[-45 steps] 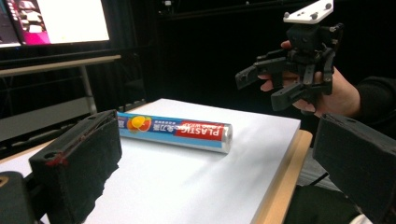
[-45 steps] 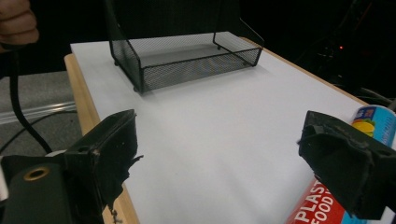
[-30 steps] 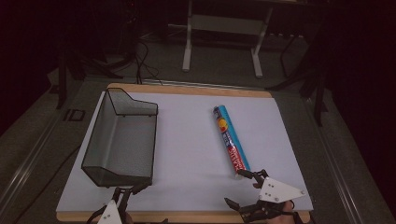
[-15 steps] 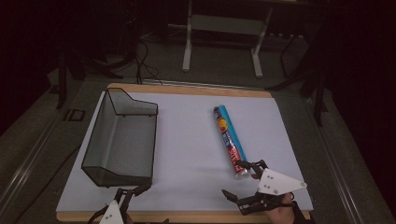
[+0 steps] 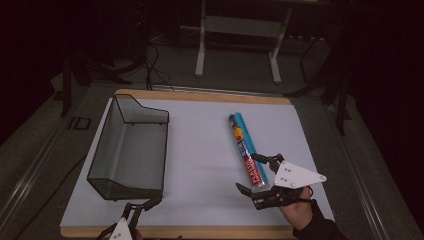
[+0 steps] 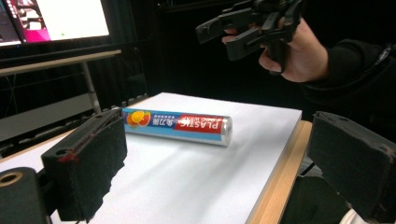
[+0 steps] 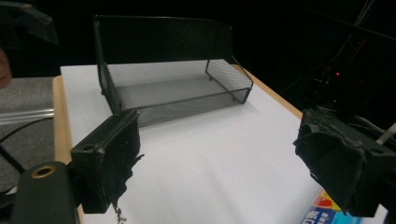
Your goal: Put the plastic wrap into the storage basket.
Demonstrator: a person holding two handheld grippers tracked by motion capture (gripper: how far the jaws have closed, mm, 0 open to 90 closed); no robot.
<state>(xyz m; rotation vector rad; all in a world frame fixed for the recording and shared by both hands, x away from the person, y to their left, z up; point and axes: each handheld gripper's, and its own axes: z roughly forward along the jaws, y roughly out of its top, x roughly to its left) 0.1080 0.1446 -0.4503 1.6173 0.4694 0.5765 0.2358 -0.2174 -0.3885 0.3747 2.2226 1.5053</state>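
Note:
A long tube [image 5: 245, 147] with a blue and red "PLASTIC" label lies on the white mat [image 5: 200, 165], right of centre; it also shows as the tube [image 6: 177, 125] in the left gripper view. My right gripper [image 5: 246, 171] is open and hovers above the tube's near end, held in a hand. Its own view shows both jaws wide apart and a corner of the tube [image 7: 327, 212] under the right jaw. My left gripper [image 5: 142, 204] is open at the mat's front edge, just before the black mesh tray [image 5: 130, 150], with nothing between its jaws.
The mesh tray [image 7: 173, 93] is empty, with its tall wall at the far end. A wooden board edge [image 5: 200, 231] borders the mat. Beyond the table stand a metal frame [image 5: 240, 45], cables and a lit screen [image 6: 56, 18].
My right gripper has moved away from the front edge and leftward, from beside the tube's near end to above it. The left gripper, tube and tray have stayed put.

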